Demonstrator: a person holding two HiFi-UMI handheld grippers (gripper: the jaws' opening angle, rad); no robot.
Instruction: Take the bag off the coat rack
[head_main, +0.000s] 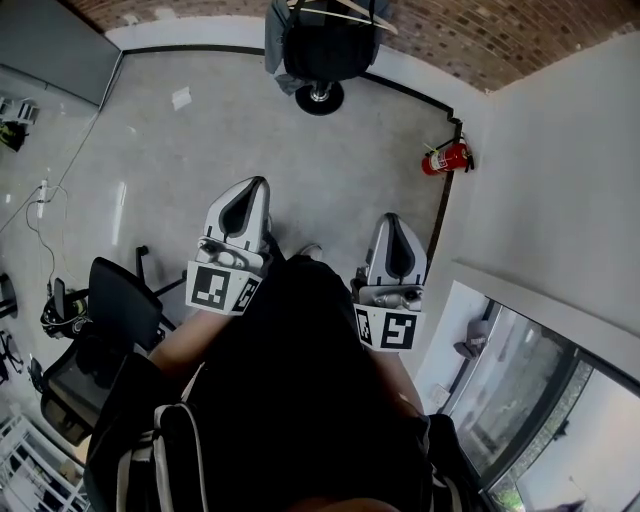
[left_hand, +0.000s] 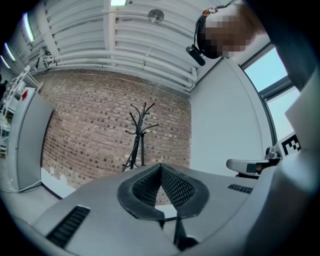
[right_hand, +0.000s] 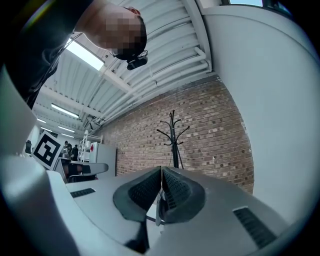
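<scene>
The left tongs (head_main: 255, 186) and right tongs (head_main: 393, 221) are both closed on nothing and held level, side by side. The black bag (head_main: 330, 48) hangs on the rack (left_hand: 140, 132), well ahead of the tongs and between their lines, by the brick wall (right_hand: 220, 130).

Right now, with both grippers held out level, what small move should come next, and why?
Probably step toward the coat rack: the bag hangs there across a stretch of floor, well beyond the left gripper and the right gripper, whose jaws are shut on nothing.
</scene>
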